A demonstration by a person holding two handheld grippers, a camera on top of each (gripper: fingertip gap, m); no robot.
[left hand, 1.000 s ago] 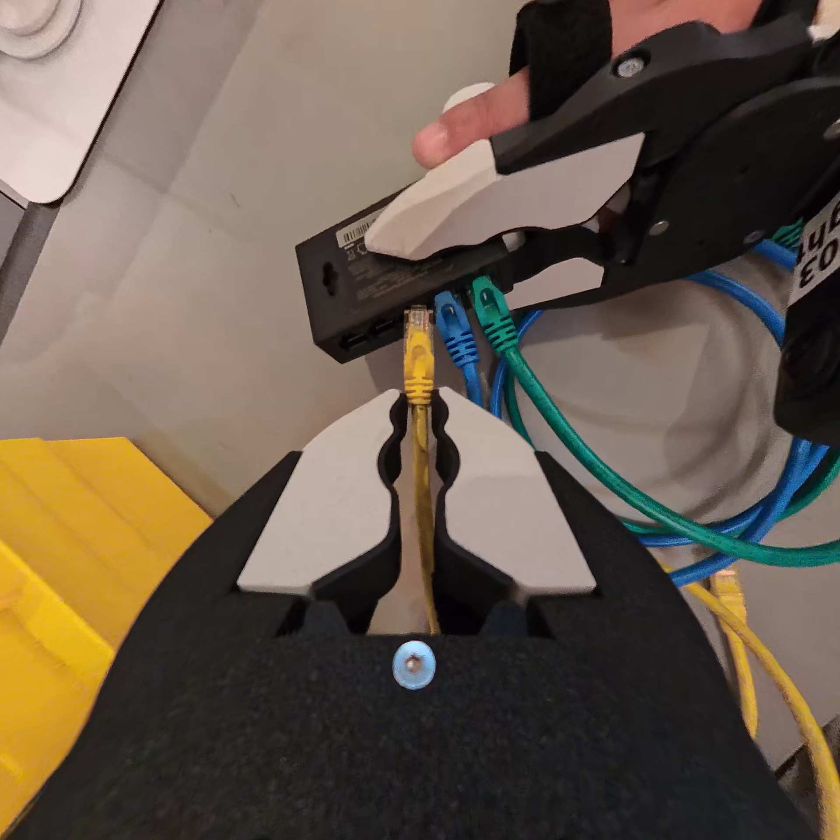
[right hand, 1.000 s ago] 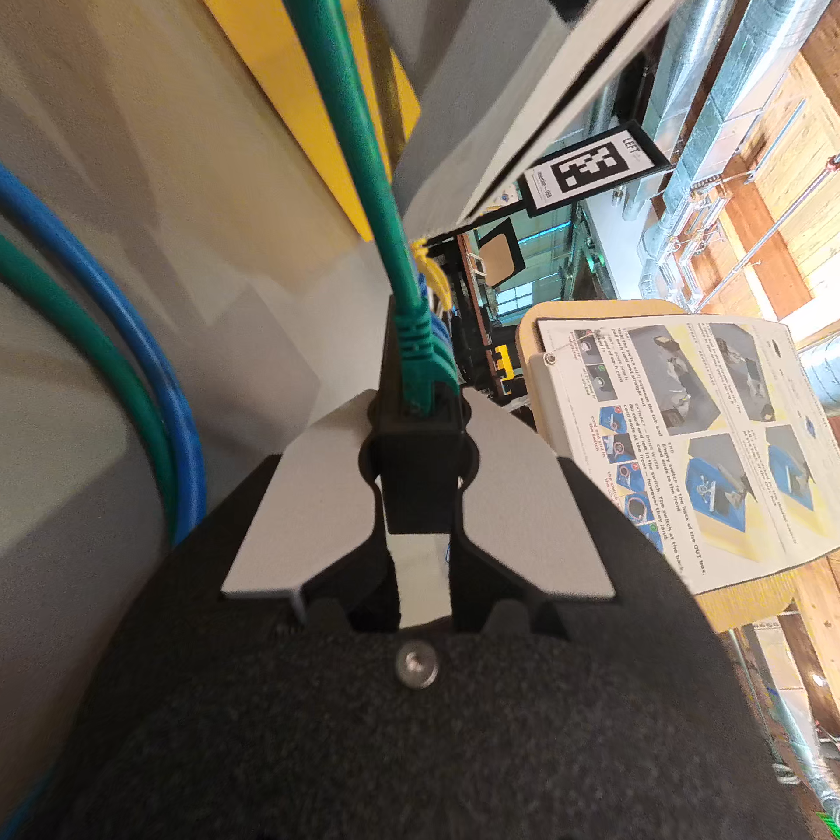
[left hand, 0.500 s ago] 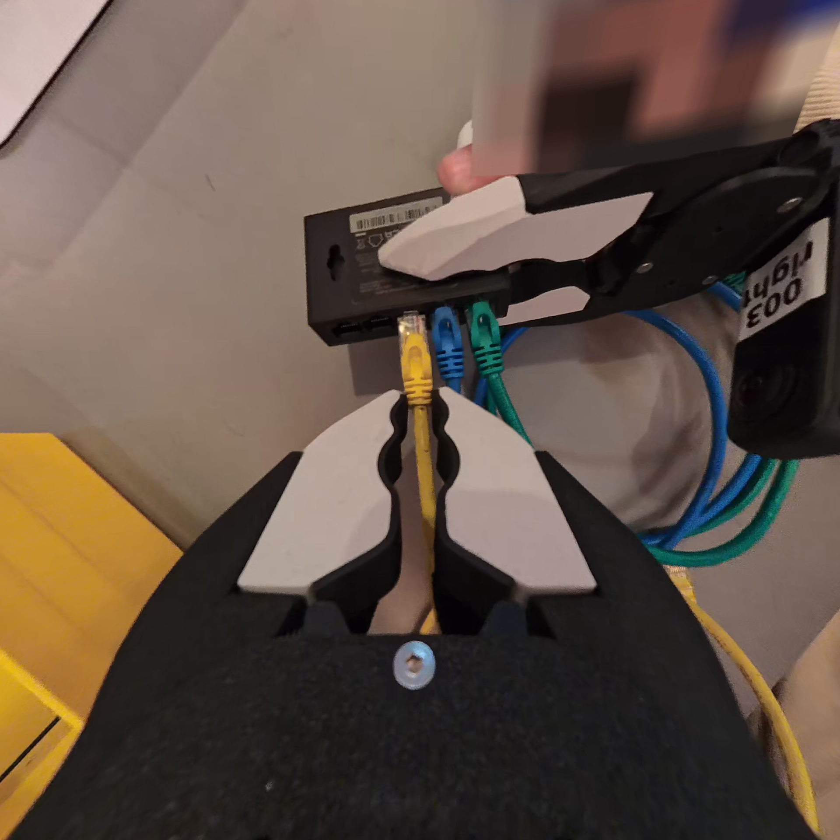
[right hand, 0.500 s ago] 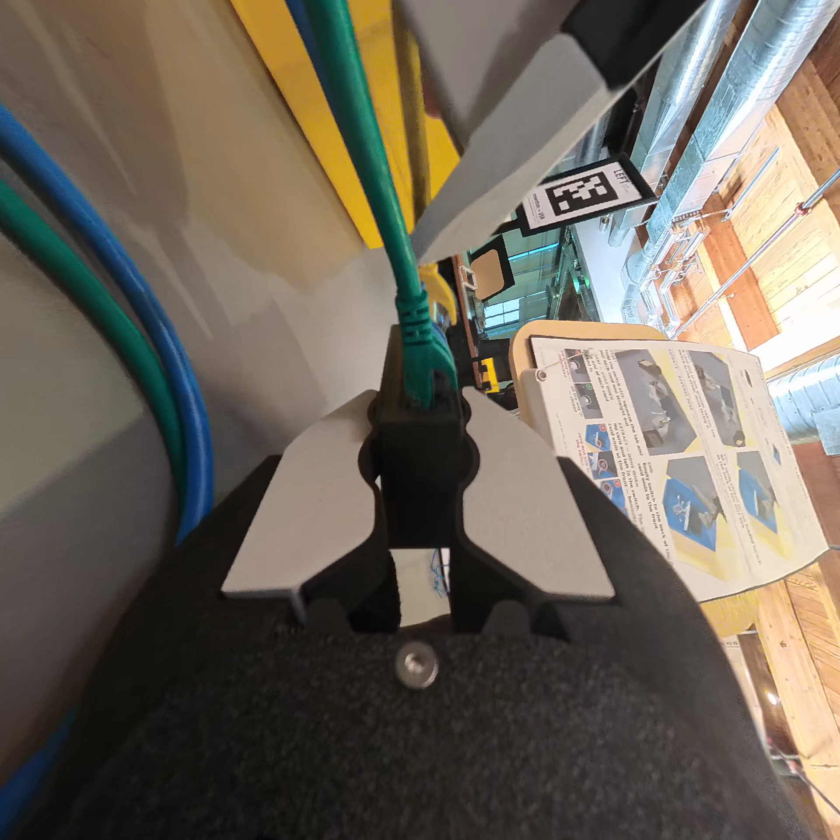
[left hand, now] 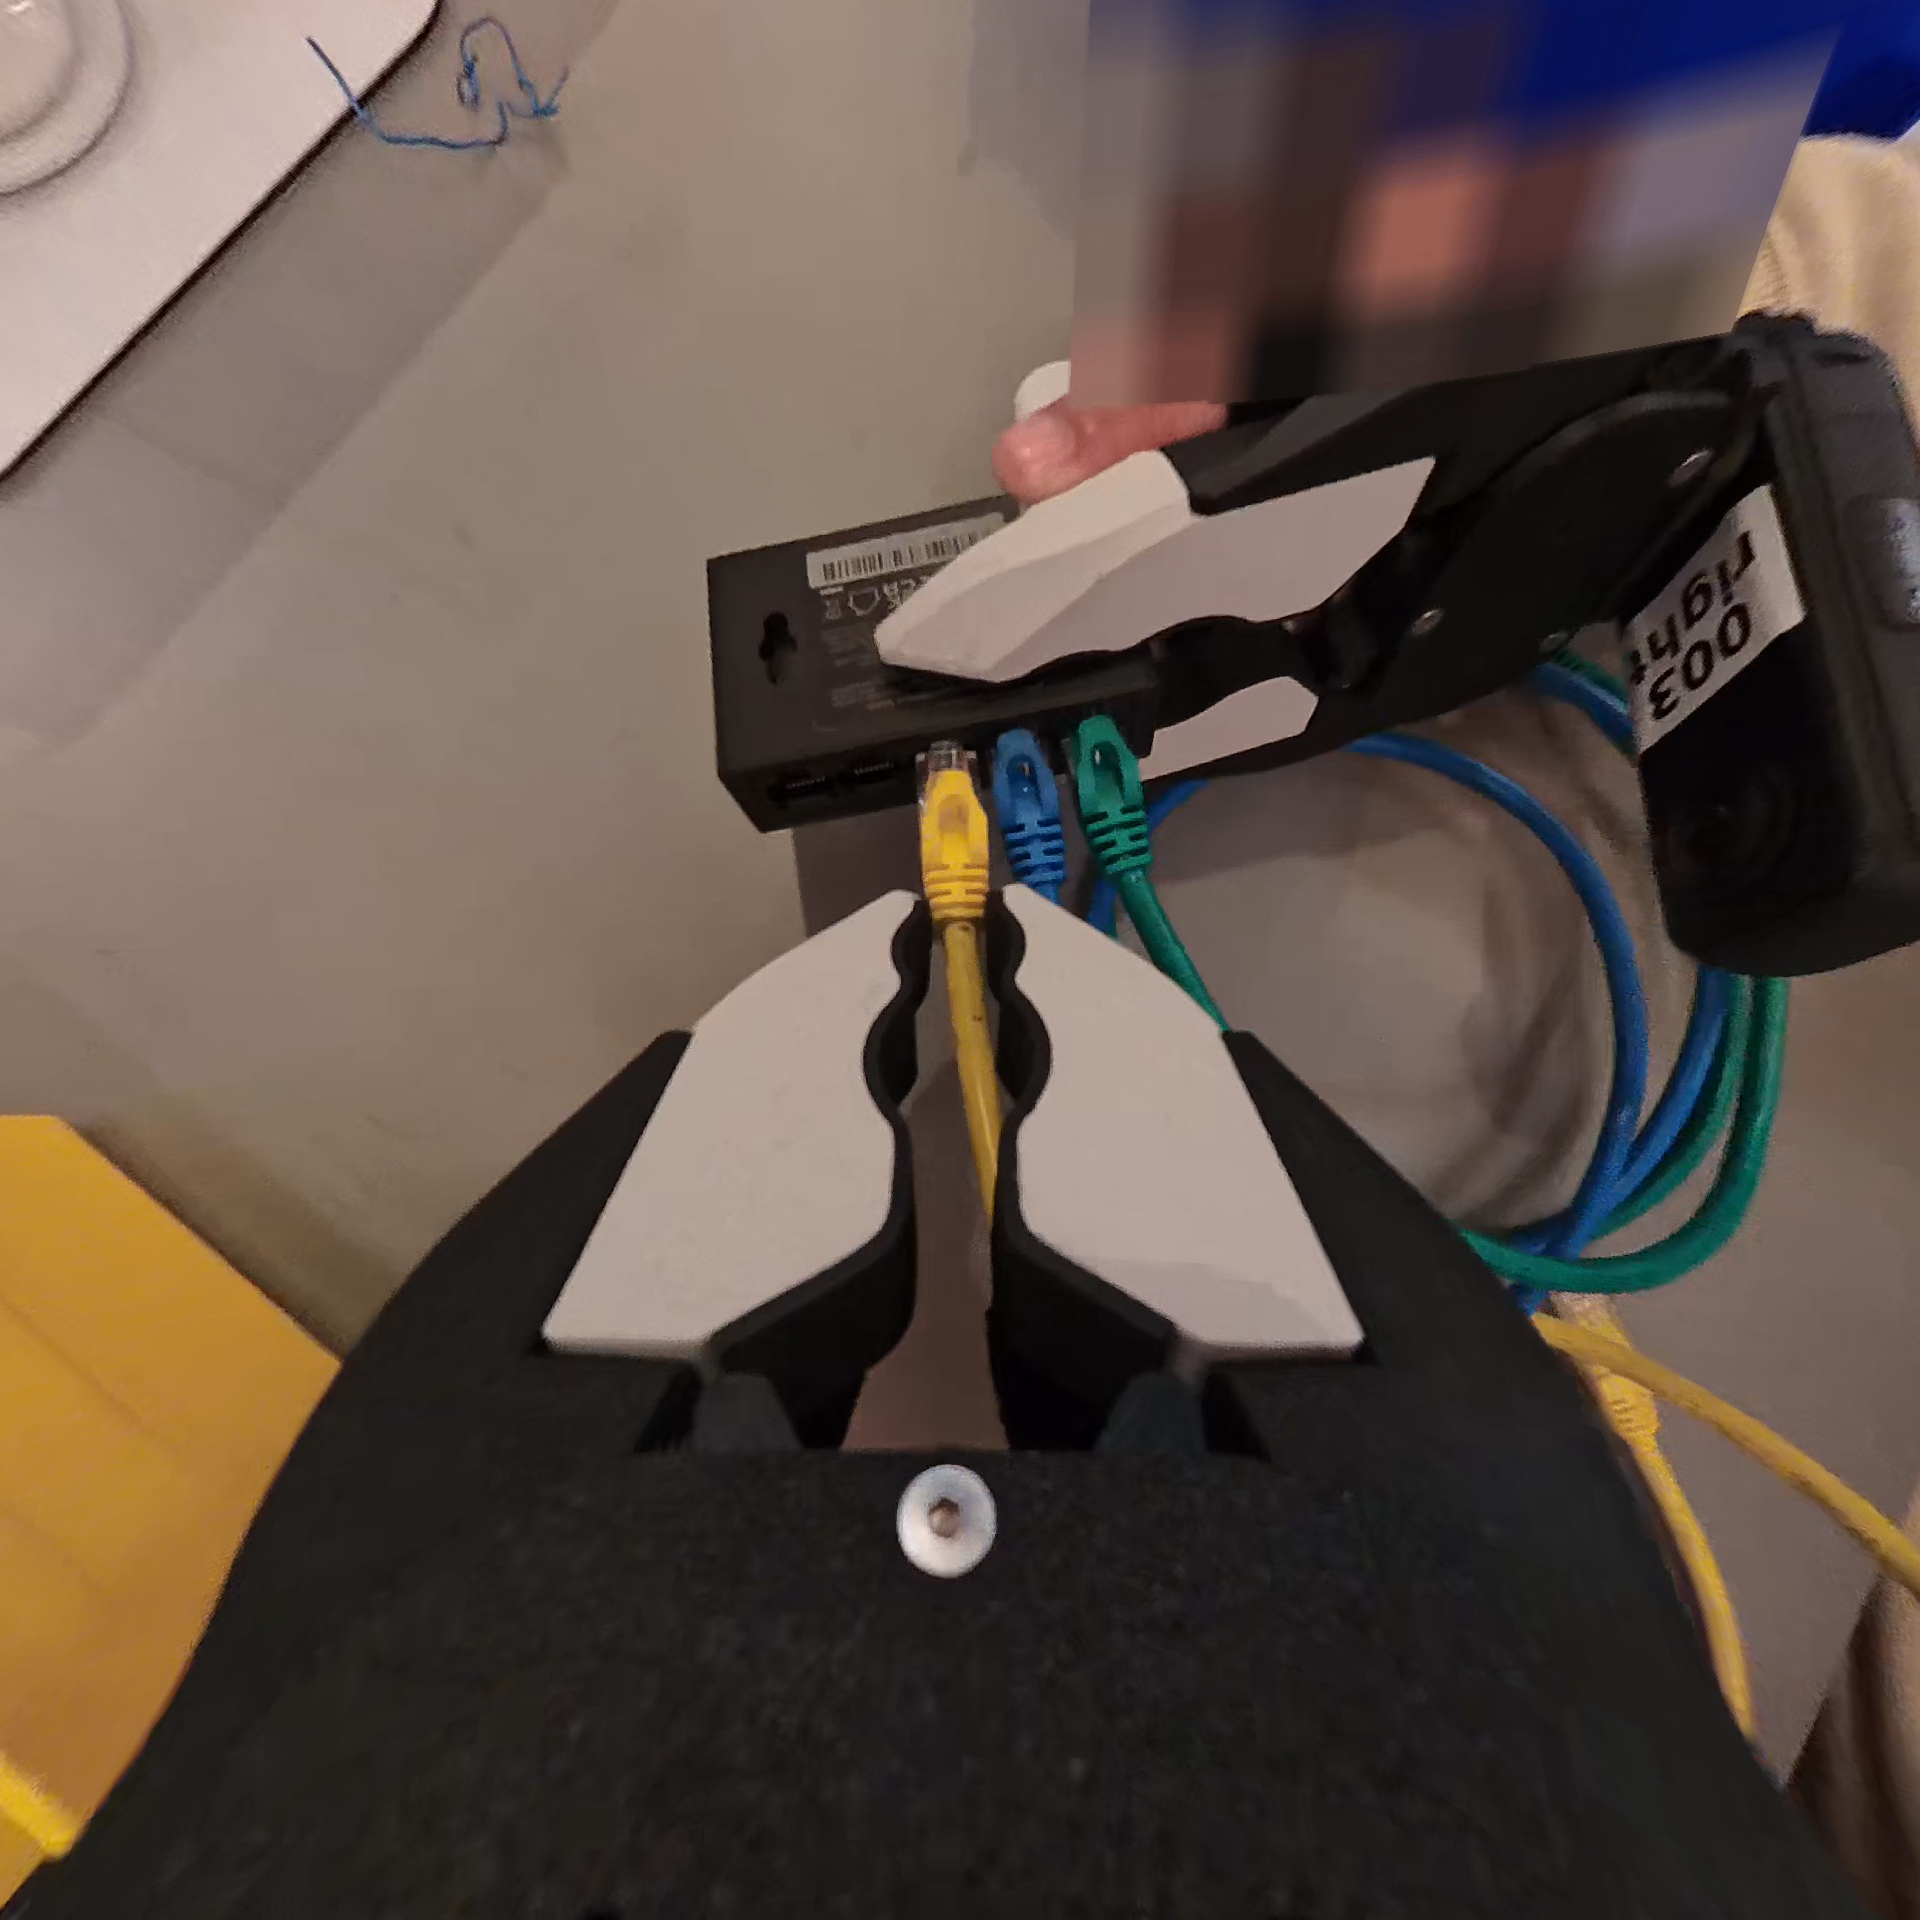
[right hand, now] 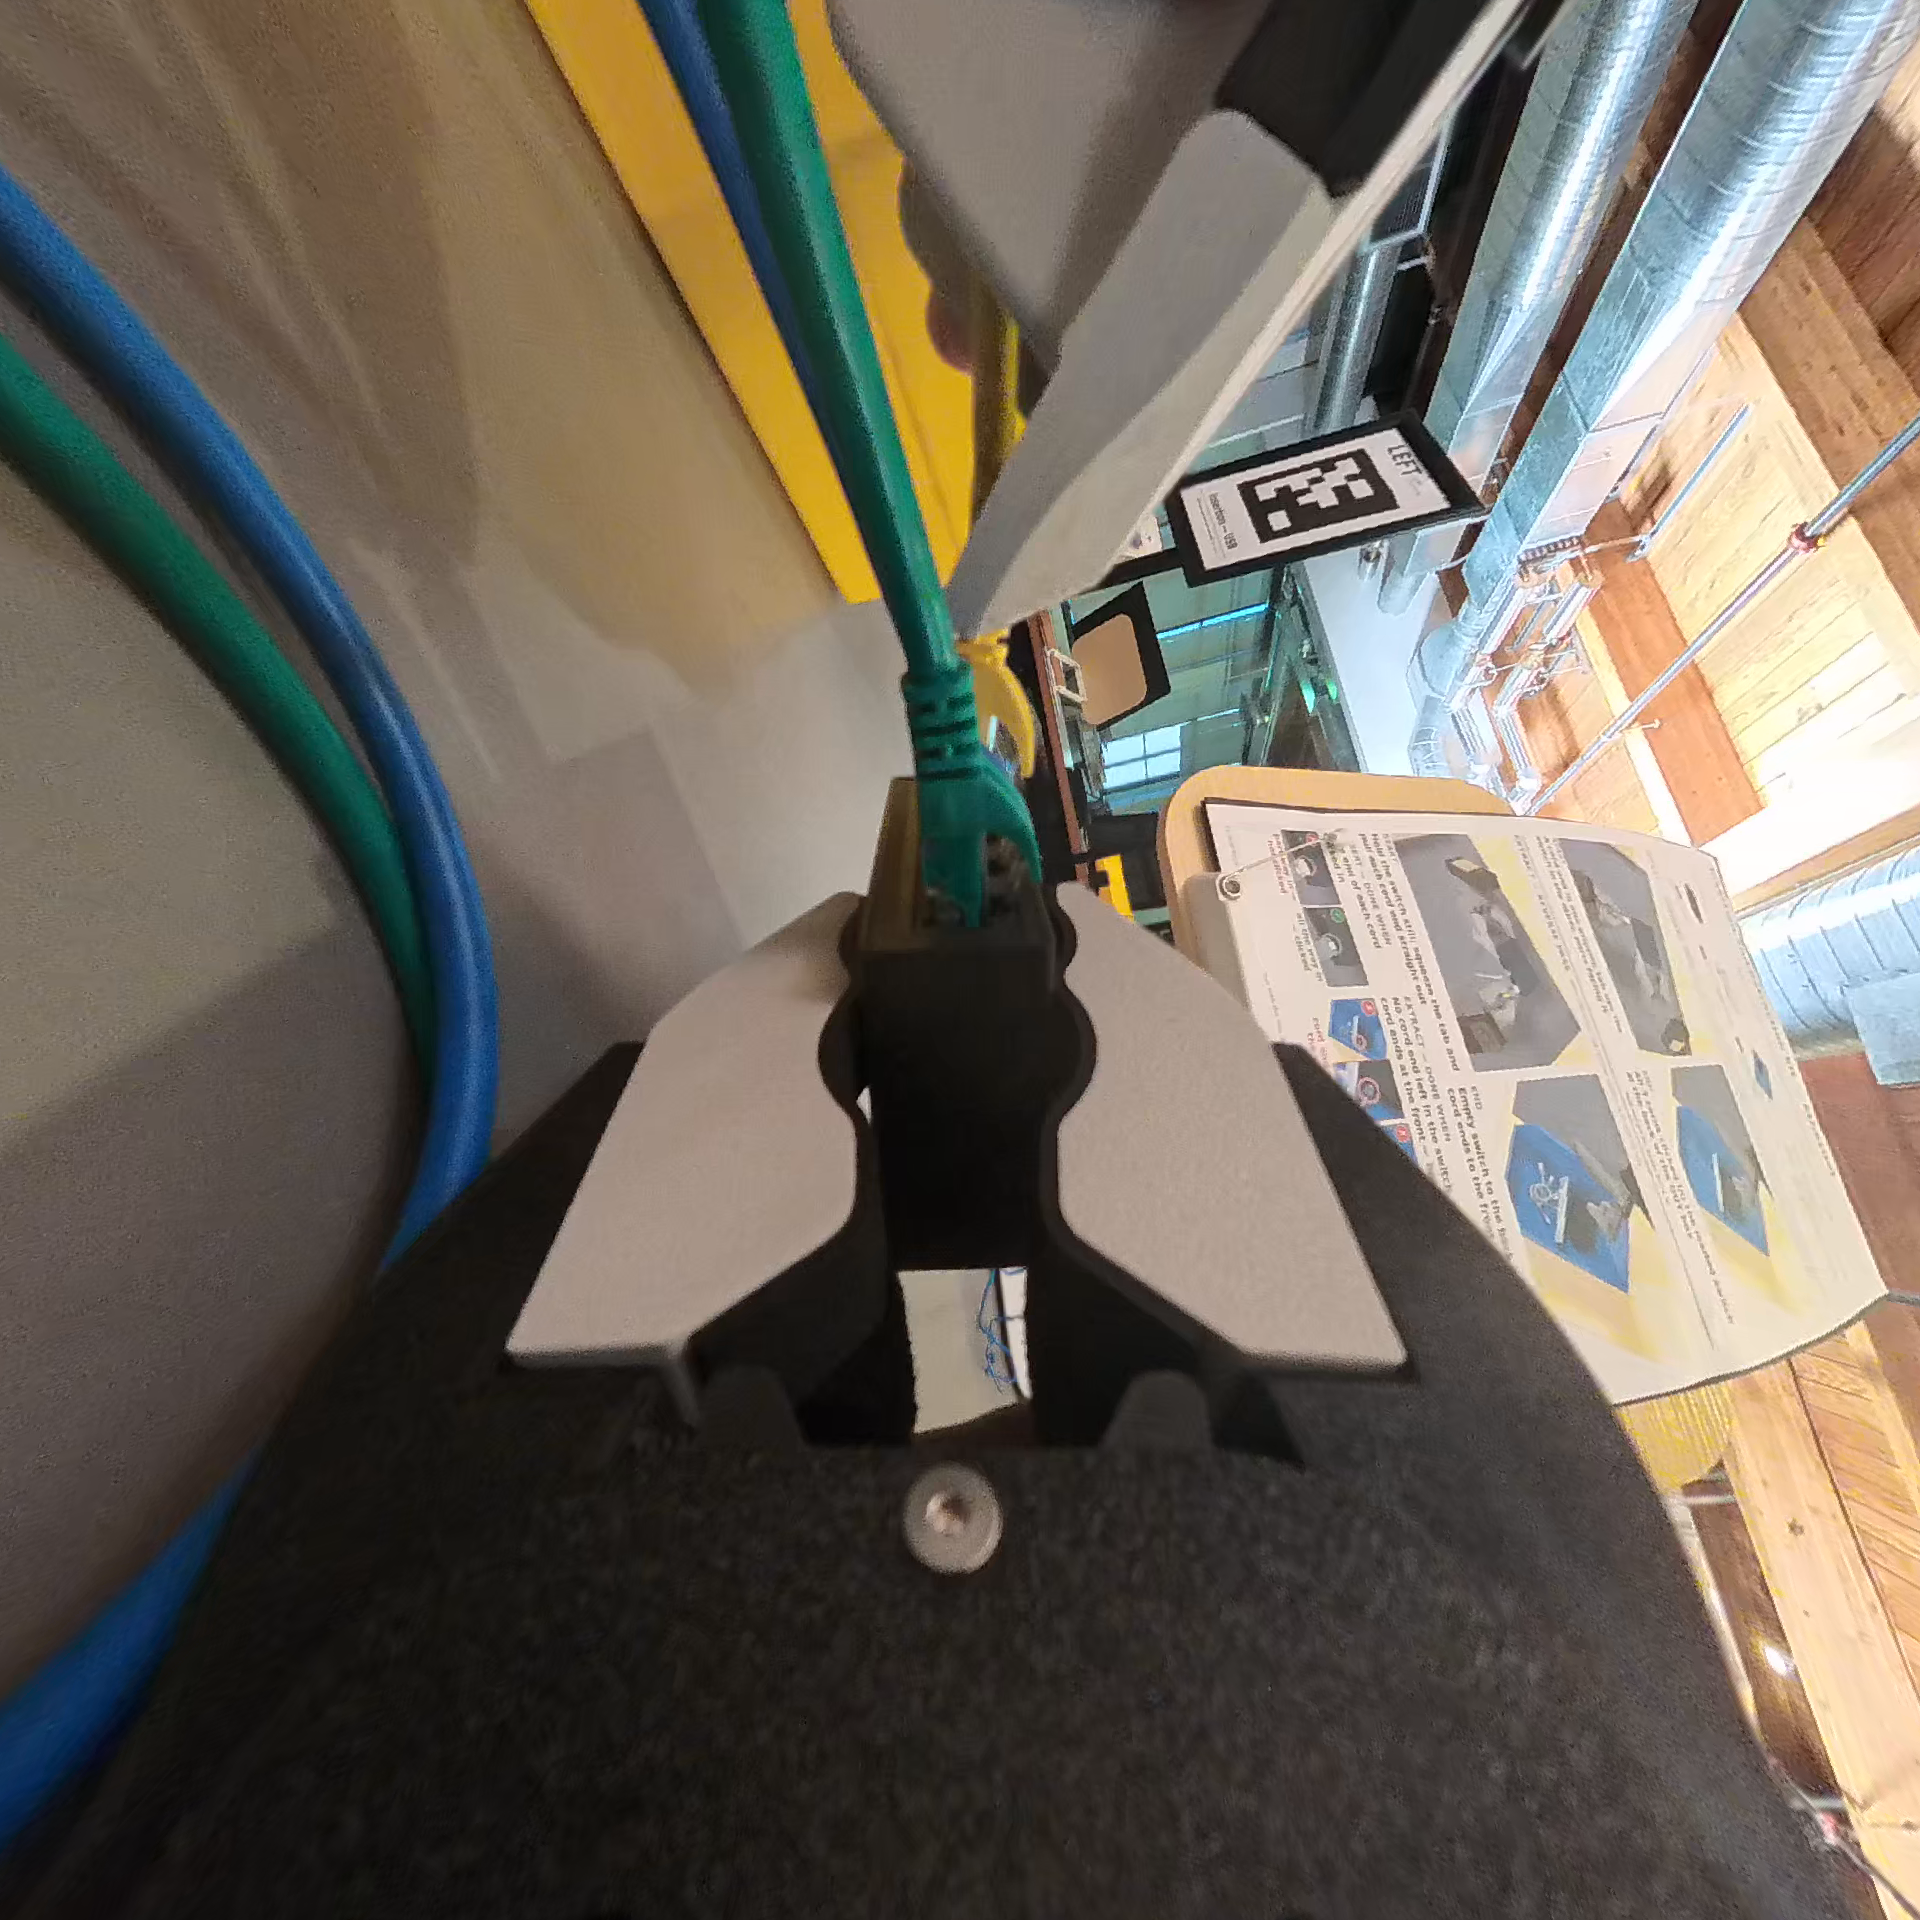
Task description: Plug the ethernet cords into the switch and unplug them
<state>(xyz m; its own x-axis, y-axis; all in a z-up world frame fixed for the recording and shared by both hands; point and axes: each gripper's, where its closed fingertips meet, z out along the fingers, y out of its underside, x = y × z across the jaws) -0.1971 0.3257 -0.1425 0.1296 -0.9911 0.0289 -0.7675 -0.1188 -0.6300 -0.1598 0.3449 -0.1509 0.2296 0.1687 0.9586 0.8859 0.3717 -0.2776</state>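
Note:
In the left wrist view my left gripper [left hand: 958, 914] is shut on the yellow ethernet cord [left hand: 971, 1023] just behind its plug [left hand: 951, 826]. The plug's clear tip sits at a port of the black switch [left hand: 800, 675], apparently out of it. The blue plug [left hand: 1029, 810] and the green plug [left hand: 1110, 800] sit in ports to its right. My right gripper [left hand: 1039, 665] clamps the switch from the right and holds it up off the table. In the right wrist view the right gripper [right hand: 956, 914] is shut on the switch [right hand: 951, 1070], with the green plug [right hand: 951, 800] in it.
A yellow bin [left hand: 114, 1382] lies at the lower left. A white board [left hand: 135, 156] with a loose blue thread [left hand: 457, 104] lies at the upper left. Blue and green cords [left hand: 1662, 1122] loop at the right. An instruction sheet [right hand: 1558, 1081] stands beyond the switch.
The switch has come level and square to the left gripper. The yellow plug stays at the port mouth in my left gripper.

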